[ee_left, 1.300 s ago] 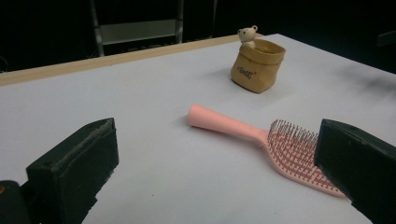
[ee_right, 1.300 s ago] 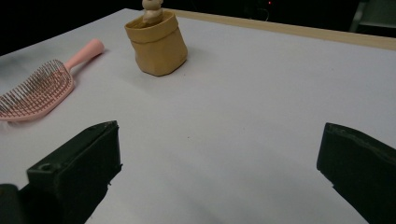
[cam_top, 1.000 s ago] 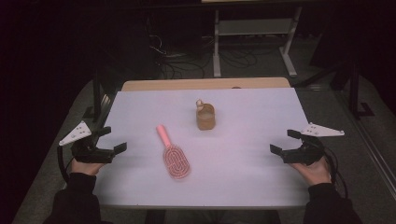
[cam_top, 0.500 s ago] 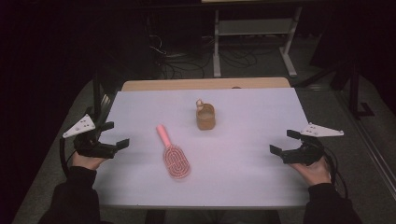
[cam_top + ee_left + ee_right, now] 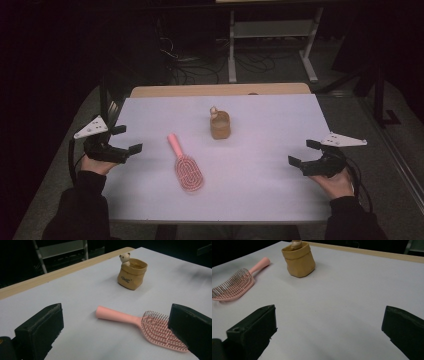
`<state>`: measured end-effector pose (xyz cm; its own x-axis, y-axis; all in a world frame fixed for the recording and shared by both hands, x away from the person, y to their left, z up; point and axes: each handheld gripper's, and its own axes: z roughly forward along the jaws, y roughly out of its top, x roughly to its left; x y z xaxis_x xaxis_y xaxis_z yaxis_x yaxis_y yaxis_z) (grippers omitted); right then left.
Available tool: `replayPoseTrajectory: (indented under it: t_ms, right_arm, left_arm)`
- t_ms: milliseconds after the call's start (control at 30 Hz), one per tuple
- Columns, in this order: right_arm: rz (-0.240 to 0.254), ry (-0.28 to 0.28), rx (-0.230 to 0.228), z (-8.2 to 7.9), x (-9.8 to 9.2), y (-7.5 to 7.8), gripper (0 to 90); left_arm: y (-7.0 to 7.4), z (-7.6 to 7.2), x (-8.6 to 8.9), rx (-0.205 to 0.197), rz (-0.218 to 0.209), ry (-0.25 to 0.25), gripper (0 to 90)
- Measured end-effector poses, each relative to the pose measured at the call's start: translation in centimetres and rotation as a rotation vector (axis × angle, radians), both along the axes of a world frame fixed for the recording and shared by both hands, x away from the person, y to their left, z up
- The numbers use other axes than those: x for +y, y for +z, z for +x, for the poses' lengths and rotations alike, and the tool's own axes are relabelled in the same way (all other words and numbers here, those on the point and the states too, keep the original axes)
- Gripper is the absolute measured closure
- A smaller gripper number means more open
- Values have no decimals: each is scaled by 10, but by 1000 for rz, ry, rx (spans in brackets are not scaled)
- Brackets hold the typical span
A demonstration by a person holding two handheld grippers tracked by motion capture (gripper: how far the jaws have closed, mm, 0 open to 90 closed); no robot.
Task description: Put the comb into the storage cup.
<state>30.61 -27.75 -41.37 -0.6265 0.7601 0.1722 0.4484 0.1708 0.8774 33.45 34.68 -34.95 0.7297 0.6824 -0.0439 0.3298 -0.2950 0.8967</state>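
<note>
The tabletop (image 5: 280, 130) is covered by a pale lilac-white sheet, with a strip of bare light wood showing along its far edge. Near the middle lies a pink hairbrush (image 5: 185, 166), bristles up, handle pointing toward the far left. Behind it, apart, stands a small tan bag-shaped pot (image 5: 220, 126) with a bear figure at its rim.

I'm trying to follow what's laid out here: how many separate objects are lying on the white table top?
2. A pink plastic hairbrush lies left of centre, nearer the left gripper. A small tan pouch-shaped holder with a bear figure stands behind it, mid-table. Nothing appears hidden.
</note>
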Motion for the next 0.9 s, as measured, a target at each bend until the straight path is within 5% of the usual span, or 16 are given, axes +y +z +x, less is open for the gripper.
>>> replayPoseTrajectory:
  t_ms: [900]
  right_arm:
    - [-23, 4, -10, -2, 1, 0, 0]
  left_arm:
    - [0, 39, -46, 54, 75, -99, 1]
